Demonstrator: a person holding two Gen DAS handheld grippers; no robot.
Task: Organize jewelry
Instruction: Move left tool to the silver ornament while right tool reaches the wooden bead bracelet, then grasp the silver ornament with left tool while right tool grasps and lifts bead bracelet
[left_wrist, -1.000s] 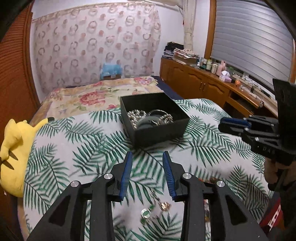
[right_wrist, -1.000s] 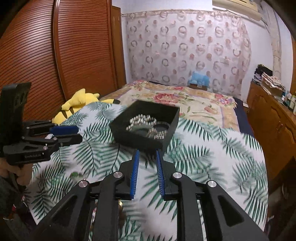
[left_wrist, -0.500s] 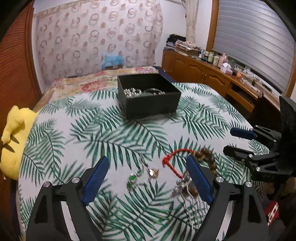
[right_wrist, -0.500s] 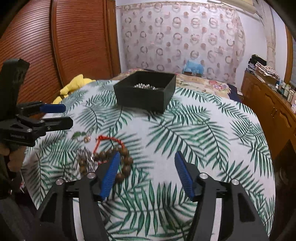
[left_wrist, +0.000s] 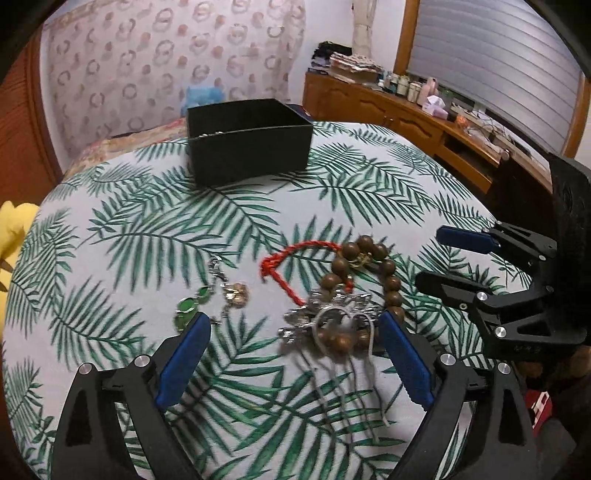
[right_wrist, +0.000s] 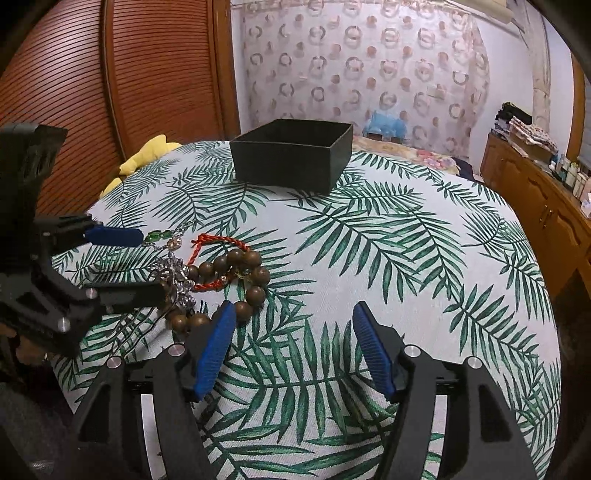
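A black open box (left_wrist: 248, 142) stands at the far side of the palm-leaf cloth; it also shows in the right wrist view (right_wrist: 291, 158). A brown bead bracelet (left_wrist: 384, 280), a red cord (left_wrist: 291, 258), a silver brooch (left_wrist: 325, 319) and a green-stone chain (left_wrist: 190, 304) lie in a pile near the front. My left gripper (left_wrist: 293, 350) is open wide and low, just short of the pile. My right gripper (right_wrist: 293, 343) is open, just right of the beads (right_wrist: 236, 273), and also shows in the left wrist view (left_wrist: 450, 258).
A yellow plush toy (right_wrist: 147, 157) lies at the left edge of the bed. A wooden sideboard (left_wrist: 406, 114) with bottles runs along the right wall. A wooden wardrobe (right_wrist: 147, 74) stands at the left.
Both grippers have pulled back from the box and dropped low toward the cloth. Both have opened wide. The jewelry pile has come into view between them.
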